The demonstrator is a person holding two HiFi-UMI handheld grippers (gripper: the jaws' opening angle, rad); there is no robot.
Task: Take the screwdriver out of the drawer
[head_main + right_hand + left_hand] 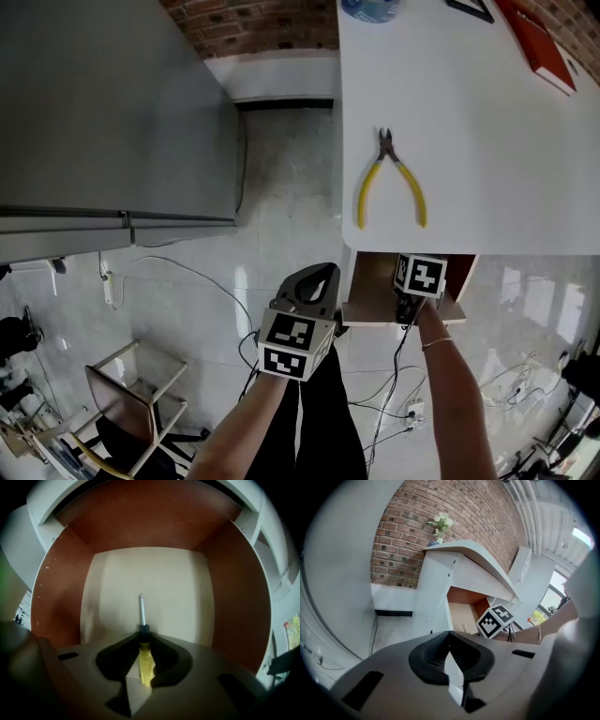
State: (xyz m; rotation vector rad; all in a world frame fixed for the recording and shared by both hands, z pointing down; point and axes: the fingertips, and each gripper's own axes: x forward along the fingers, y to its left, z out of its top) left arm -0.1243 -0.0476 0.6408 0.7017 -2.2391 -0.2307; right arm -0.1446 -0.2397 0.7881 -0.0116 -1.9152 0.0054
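Drawer common to all views

**Surfaces and finishes**

The screwdriver has a glossy yellow plastic handle and a bright metal shaft. The drawer has matt reddish-brown wood sides and a pale, smooth bottom. The tabletop is smooth white, the floor tiles are glossy and marbled, and the far brick wall is rough.

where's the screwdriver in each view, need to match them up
Head view: not visible; the right gripper reaches into the drawer there.
Left gripper view: cannot be made out.
Right gripper view: low centre, screwdriver, yellow handle between the jaws, shaft pointing up.
Shared landmark: the open drawer.
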